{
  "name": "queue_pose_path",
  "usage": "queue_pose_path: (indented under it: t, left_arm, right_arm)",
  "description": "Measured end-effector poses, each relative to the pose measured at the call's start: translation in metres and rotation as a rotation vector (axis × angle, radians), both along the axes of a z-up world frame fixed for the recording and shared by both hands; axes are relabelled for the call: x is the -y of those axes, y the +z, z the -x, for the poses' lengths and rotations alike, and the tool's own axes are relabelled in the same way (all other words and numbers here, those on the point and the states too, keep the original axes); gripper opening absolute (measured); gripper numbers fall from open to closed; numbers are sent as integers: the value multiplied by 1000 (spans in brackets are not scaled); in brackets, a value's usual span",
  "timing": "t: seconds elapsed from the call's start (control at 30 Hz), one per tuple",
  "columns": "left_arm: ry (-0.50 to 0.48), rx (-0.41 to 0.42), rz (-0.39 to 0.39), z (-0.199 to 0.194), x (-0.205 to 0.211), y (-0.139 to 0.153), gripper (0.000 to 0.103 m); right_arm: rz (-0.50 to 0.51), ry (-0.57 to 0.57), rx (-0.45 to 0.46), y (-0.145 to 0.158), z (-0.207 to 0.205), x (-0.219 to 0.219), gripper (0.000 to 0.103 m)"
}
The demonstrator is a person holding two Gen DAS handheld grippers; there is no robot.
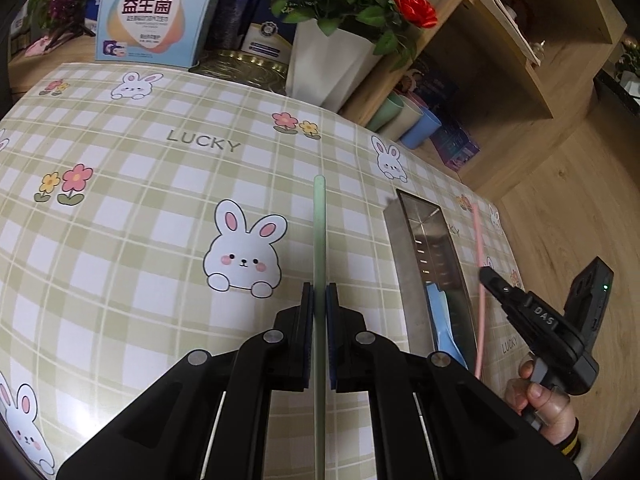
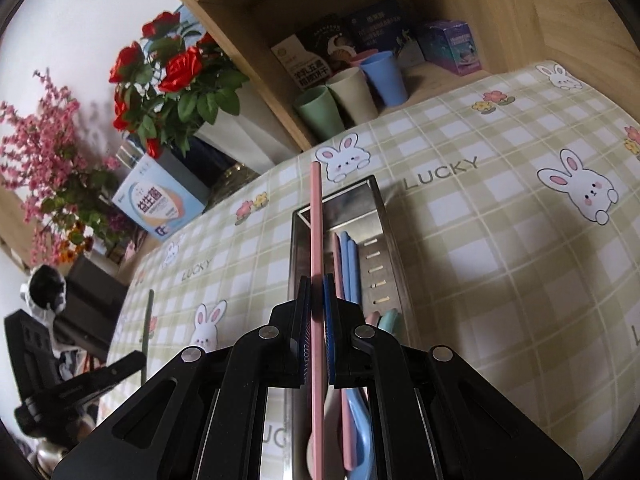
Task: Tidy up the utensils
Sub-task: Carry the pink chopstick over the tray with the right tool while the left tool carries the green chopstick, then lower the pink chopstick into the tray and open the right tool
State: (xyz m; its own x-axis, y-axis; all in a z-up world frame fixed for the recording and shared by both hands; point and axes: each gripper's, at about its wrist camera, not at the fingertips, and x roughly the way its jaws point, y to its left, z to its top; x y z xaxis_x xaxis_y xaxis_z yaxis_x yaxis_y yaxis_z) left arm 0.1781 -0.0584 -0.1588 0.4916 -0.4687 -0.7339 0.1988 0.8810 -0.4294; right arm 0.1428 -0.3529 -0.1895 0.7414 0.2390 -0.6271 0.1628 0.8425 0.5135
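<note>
My left hand-held gripper [image 1: 320, 292] was clenched on a green chopstick [image 1: 319, 232], held above the counter [image 1: 140, 184] with its free end pointing away from the camera. My right hand-held gripper [image 2: 318, 284] was clenched on a pink chopstick [image 2: 316, 216], held over the left rim of the steel utensil tray [image 2: 298, 264]. The tray lay on the counter's bunny-print cloth and contained blue [image 2: 348, 256] and pink utensils; pastel cups [image 2: 352, 92] stood on the shelf behind.
</note>
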Motion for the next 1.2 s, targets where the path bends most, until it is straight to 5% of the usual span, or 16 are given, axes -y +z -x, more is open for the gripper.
queue_pose_path:
  t: [0.57, 1.07, 1.13, 1.2]
  left_arm:
    - [7, -29, 9, -6, -4, -14, 6]
    - [6, -30, 20, -2, -2, -8, 6]
    - [4, -34, 24, -1, 1, -7, 6]
    - [2, -37, 26, 0, 3, -6, 6]
  right_arm:
    - [56, 71, -149, -23, -30, -20, 6]
    - [122, 52, -137, -12, -25, -18, 9]
    - [138, 49, -133, -7, -21, -16, 14]
    - [152, 44, -120, -2, -16, -15, 30]
